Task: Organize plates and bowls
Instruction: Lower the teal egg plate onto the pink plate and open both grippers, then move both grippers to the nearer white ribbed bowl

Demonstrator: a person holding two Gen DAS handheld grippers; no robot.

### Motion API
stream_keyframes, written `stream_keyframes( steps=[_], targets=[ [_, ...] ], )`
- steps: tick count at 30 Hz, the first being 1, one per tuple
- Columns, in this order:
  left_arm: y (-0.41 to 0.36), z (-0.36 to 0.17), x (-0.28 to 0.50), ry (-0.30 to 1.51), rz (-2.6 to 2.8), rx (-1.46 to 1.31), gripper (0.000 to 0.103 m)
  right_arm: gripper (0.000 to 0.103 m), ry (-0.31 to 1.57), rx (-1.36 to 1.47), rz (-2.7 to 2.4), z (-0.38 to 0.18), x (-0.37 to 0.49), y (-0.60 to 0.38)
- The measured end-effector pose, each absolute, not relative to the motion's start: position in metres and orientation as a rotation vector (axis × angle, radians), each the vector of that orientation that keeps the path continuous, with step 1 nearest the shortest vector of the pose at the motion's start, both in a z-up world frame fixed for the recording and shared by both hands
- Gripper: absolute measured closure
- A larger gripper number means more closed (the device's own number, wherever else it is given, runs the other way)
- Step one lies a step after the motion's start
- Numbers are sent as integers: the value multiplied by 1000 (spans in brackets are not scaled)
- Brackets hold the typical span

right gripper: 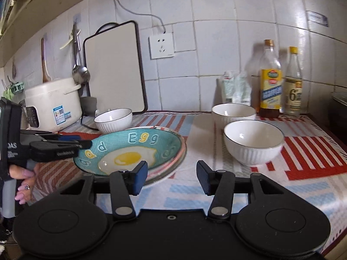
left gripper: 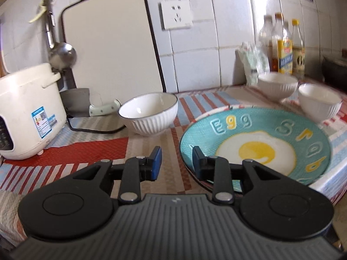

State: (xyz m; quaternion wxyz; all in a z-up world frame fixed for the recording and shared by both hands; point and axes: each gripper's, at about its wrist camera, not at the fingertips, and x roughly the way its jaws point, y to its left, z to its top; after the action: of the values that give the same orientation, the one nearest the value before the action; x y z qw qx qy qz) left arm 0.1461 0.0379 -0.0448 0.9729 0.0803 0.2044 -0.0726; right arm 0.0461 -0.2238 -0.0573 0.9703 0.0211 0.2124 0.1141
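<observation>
Glossy teal egg plate (right gripper: 134,149), ribbed white bowls (right gripper: 252,143), both grippers (left gripper: 176,161) (right gripper: 172,176) spread, empty.

The egg plate (right gripper: 138,151) sits on the counter mat (right gripper: 201,147), on top of other plates stacked under it. Left of the egg plate and behind it stands one bowl (right gripper: 113,120); farther left of the plate is the rice cooker (right gripper: 52,106). Behind that bowl the cutting board (right gripper: 113,69) leans upright against the wall. Right of the egg plate stand two bowls, the near bowl (right gripper: 253,143) in front of the far bowl (right gripper: 233,112). The bottles (right gripper: 271,80) stand behind these, at the wall.
</observation>
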Motion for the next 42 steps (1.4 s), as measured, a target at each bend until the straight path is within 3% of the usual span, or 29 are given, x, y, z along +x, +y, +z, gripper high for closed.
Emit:
stream_keyframes(
  steps=[6, 10, 13, 17, 22, 29, 38, 42],
  targets=[
    [48, -22, 111, 350, -200, 93, 69, 42, 383, 102, 182, -56, 23, -248],
    [38, -5, 93, 338, -304, 69, 63, 34, 339, 19, 160, -48, 10, -253],
    [19, 2, 83, 337, -386, 79, 60, 22, 313, -50, 145, -40, 5, -257],
    [-12, 8, 74, 360, -505, 94, 57, 19, 310, -134, 126, -30, 1, -264],
    [-52, 16, 76, 396, -629, 93, 42, 9, 303, -202, 135, -24, -3, -278],
    [-111, 19, 107, 474, -707, 78, 22, 6, 307, -213, 191, -37, 9, -310],
    [-157, 8, 192, 700, -676, 35, 21, 3, 333, -153, 234, -63, 65, -339],
    [-167, 2, 224, 772, -631, 10, 25, 3, 348, -119, 234, -73, 90, -346]
  ],
)
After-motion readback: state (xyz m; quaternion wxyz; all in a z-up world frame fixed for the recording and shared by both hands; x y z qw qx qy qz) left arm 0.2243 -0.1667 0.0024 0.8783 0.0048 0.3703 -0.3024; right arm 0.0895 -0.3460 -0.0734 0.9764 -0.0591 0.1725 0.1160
